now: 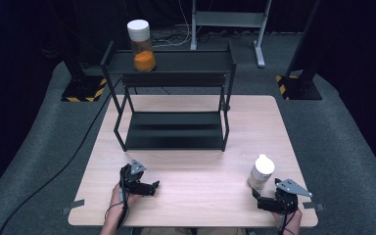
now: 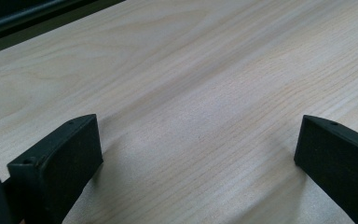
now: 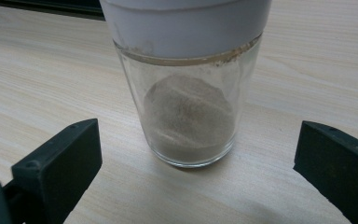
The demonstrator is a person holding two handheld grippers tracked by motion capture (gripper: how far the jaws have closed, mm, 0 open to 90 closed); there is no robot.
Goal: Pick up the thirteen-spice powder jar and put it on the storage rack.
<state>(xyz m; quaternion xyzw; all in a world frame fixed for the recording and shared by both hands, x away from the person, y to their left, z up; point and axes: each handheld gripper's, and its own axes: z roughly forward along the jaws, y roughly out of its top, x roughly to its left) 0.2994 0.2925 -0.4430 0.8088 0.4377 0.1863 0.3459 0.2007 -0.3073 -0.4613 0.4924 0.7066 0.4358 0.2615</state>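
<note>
A clear jar (image 1: 261, 172) with a white lid and pale grey-brown powder stands upright on the wooden table (image 1: 200, 171) at the front right. My right gripper (image 1: 258, 197) sits just behind it, open, with the jar (image 3: 189, 100) standing a little ahead of the gap between its jaws, untouched. My left gripper (image 1: 154, 187) rests open near the front left of the table, and bare wood (image 2: 200, 107) lies between its jaws. A second jar (image 1: 141, 45) with orange powder and a white lid stands on the top shelf of the black rack (image 1: 174, 88).
The black two-tier metal rack stands at the back middle of the table; its lower shelf (image 1: 175, 129) holds nothing. Grey carpet (image 1: 352, 142) surrounds the table, with stand feet marked in yellow and black (image 1: 83, 90) and a cable on the floor at the left.
</note>
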